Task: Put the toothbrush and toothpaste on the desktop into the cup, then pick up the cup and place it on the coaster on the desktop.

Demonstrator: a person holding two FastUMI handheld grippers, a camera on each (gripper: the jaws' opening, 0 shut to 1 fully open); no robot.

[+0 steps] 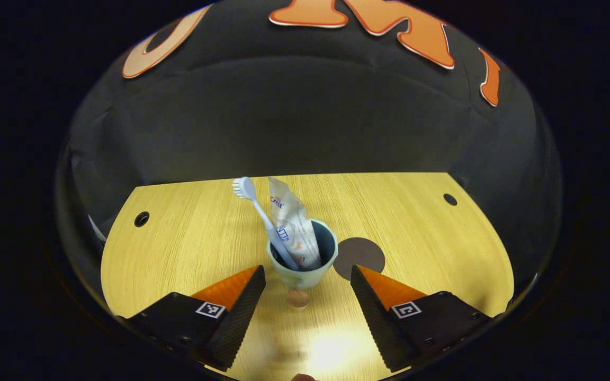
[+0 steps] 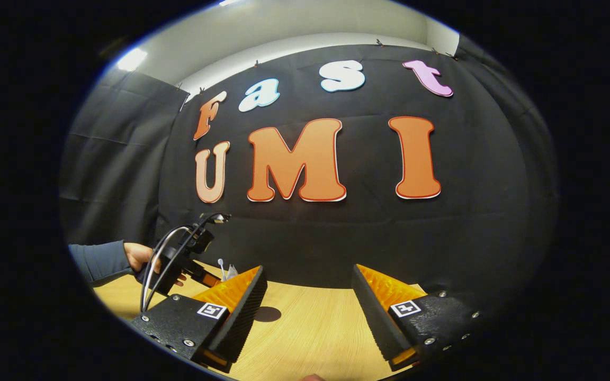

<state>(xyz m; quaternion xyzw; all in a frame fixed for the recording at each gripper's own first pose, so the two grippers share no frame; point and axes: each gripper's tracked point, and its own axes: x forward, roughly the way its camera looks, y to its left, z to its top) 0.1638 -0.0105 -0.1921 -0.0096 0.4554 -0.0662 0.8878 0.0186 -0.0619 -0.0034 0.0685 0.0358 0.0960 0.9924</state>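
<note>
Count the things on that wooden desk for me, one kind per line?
Cup: 1
Toothbrush: 1, standing in the cup
Toothpaste: 1, standing in the cup
Coaster: 1, dark and round, beside the cup
Total: 4

wood-grain desktop, glossy cup, ribbed fingers

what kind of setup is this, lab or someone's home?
Looks like a staged recording booth, not a home: black cloth wall behind a bare wooden desktop with drilled holes, and only task props on it, a cup holding toothbrush and toothpaste, beside a coaster.
</note>
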